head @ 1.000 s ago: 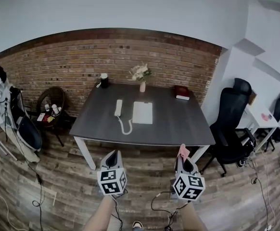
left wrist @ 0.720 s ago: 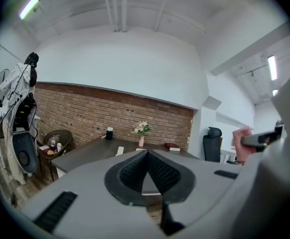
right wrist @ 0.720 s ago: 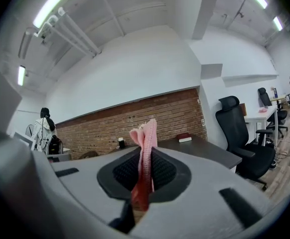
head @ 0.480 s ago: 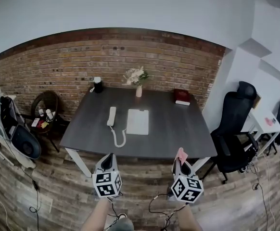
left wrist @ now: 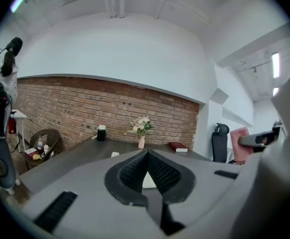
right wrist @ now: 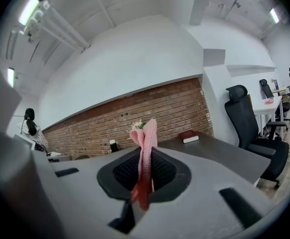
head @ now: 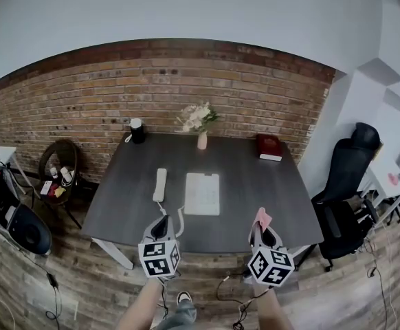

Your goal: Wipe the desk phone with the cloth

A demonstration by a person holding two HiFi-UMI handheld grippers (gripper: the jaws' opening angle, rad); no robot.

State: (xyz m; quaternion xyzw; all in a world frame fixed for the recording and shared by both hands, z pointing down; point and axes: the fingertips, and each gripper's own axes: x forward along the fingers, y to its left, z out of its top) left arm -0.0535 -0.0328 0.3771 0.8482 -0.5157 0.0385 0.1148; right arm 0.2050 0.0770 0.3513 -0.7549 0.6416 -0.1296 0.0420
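The right gripper (head: 260,229) is pinching a pink cloth (right wrist: 145,153) between closed jaws, the cloth sticking up past the tips. The left gripper (head: 161,223) is hovering with its jaws pressed together, gripping nothing. Both are hanging at the table's (head: 262,177) 6 o'clock edge. The desk phone (head: 203,193) is lying mid-table, its handset (head: 159,184) off the cradle at 9 o'clock.

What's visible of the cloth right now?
The cloth is pink, soft and knitted-looking, folded into a narrow upright strip. The right gripper is shut on it: the jaws pinch its middle, the top pokes out past their tips, and a darker, shadowed end hangs down behind them. In the head view it shows as a small pink tuft near the front edge of the table, short of the phone. Only the jaws touch it.
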